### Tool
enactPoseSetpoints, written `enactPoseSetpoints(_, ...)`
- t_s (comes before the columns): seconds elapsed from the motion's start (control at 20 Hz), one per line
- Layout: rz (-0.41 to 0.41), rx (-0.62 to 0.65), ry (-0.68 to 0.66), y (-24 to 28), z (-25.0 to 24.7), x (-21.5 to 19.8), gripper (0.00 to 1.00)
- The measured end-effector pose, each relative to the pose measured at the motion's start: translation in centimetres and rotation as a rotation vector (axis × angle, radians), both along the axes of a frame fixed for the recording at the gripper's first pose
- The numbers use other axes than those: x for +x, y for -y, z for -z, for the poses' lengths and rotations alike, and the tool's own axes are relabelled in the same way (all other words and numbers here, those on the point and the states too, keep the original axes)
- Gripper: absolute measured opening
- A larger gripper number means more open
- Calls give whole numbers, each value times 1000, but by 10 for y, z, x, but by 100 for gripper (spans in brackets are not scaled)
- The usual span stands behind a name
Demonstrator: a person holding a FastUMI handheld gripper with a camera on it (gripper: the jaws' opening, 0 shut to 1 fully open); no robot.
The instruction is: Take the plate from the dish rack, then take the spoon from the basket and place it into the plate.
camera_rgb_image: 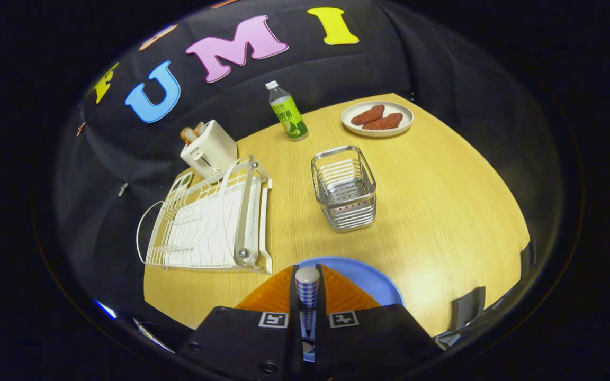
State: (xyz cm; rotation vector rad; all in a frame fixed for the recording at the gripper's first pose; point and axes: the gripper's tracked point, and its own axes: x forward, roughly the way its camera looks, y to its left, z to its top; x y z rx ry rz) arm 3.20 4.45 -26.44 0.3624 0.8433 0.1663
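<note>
Tongs [307, 296] clamped tight on the spoon [307, 288], handle end poking up btwn the fingers, right above the blue plate [368, 280]. Plate's already out of the dish rack [209, 222] and lying on the desk [442, 211] near the basket [344, 188], which looks empty. Only the drop's left, I reckon. Spoon bowl hidden; plate half covered by the fingers.

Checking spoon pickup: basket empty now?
Empty: basket shows only bare slats. Spoon is clamped between the gripper fingers, over the plate.
</note>
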Motion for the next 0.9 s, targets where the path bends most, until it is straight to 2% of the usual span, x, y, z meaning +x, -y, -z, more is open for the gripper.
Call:
enactPoseSetpoints(0.2,-34,-50,-23,-2,19,1,14)
enactPoseSetpoints(0.5,-58,-46,-40,-8,21,8,20)
enactPoseSetpoints(0.55,-63,-55,-33,-6,19,7,40)
enactPoseSetpoints(0.75,-86,-84,43,4,-8,3,99)
enactPoseSetpoints(0.9,-79,-109,178,13,-49,9,99)
